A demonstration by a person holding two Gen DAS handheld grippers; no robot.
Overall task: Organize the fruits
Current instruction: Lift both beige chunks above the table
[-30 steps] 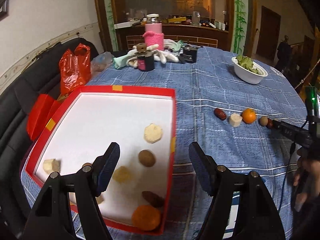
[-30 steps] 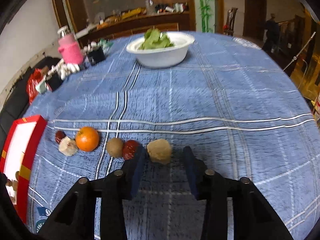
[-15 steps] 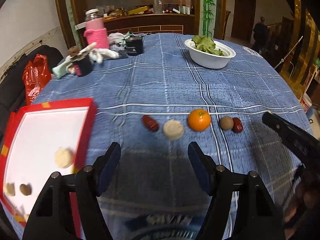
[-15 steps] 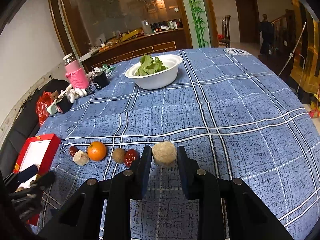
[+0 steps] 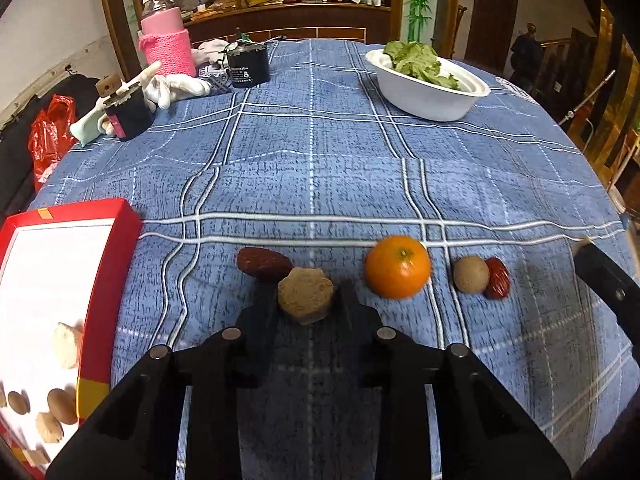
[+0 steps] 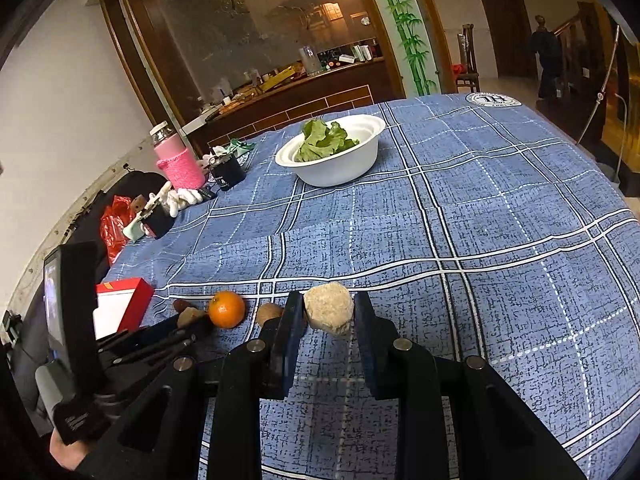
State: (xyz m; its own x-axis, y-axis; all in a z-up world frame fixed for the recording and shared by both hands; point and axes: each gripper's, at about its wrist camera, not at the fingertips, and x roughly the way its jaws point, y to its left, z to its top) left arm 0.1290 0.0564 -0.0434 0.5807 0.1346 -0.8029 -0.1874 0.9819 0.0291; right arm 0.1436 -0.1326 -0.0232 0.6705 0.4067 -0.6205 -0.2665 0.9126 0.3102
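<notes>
In the left wrist view, your left gripper point(image 5: 306, 300) is closing its jaws around the pale lumpy fruit point(image 5: 305, 294), which sits on the blue checked tablecloth point(image 5: 320, 160) between both pads, with a dark red date point(image 5: 262, 263) touching it on the far left. Finish the squeeze gently and lift straight up so you don't drag the date. The orange point(image 5: 398, 266), a brown round fruit point(image 5: 471, 274) and a second date point(image 5: 497, 278) wait in the row to the right; the red box point(image 5: 108, 264) with fruit already inside lies at the left edge.

In the right wrist view, your right gripper point(image 6: 328, 316) pinches a beige round fruit point(image 6: 329, 313) and holds it clear of the cloth. Keep that grip steady and carry it leftward over the row towards the red box point(image 6: 134, 300), staying above the other gripper. The white bowl point(image 6: 340, 168) of greens is well apart, on the far side.
</notes>
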